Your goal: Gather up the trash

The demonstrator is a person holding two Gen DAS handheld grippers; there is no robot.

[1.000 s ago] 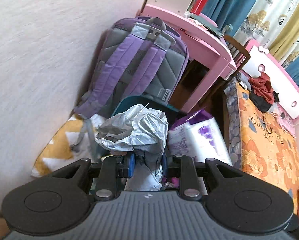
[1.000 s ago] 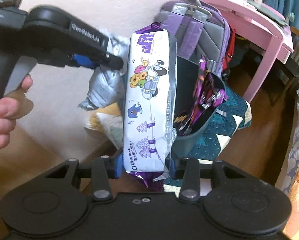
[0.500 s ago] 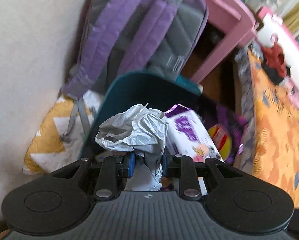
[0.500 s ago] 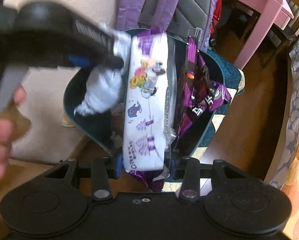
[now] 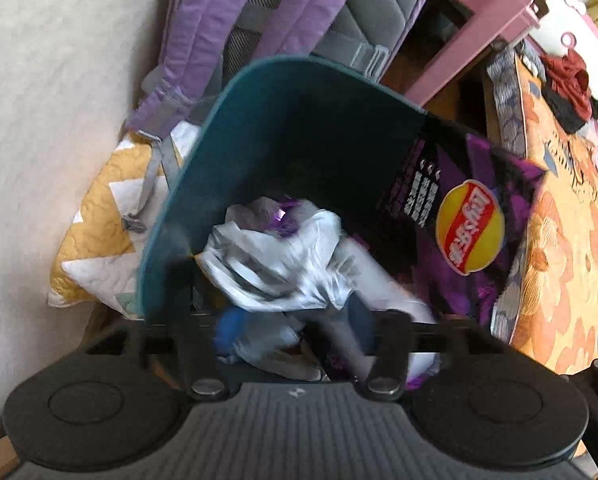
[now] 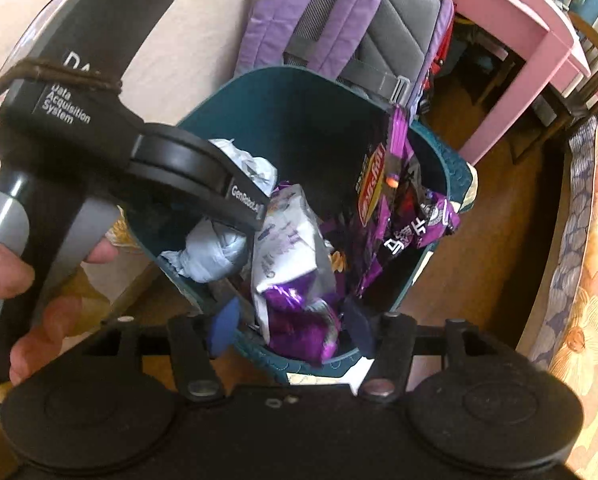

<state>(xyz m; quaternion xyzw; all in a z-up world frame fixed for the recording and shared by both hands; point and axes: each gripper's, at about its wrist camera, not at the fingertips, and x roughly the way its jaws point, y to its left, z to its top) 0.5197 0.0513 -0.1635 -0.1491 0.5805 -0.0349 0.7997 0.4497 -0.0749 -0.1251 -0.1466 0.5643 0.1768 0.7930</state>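
Both tools over the teal bin (image 6: 259, 92). Right tool (image 6: 291, 320) wide open, white-purple wrapper (image 6: 291, 248) dropping between fingers, long axis vertical. Left tool (image 5: 295, 328) open, blurred; crumpled silver wrapper (image 5: 275, 264) just ahead.

The left wrist view looks steeply down from just above the bin (image 5: 283, 128), facing into its mouth, the purple backpack (image 5: 299, 12) beyond; the right wrist view looks down at the same bin (image 6: 299, 112) from a little further back and to the right, so the left gripper (image 6: 235, 216) crosses its left side; both share bin, backpack, pink bench (image 6: 515, 32) and bed (image 5: 567, 240).
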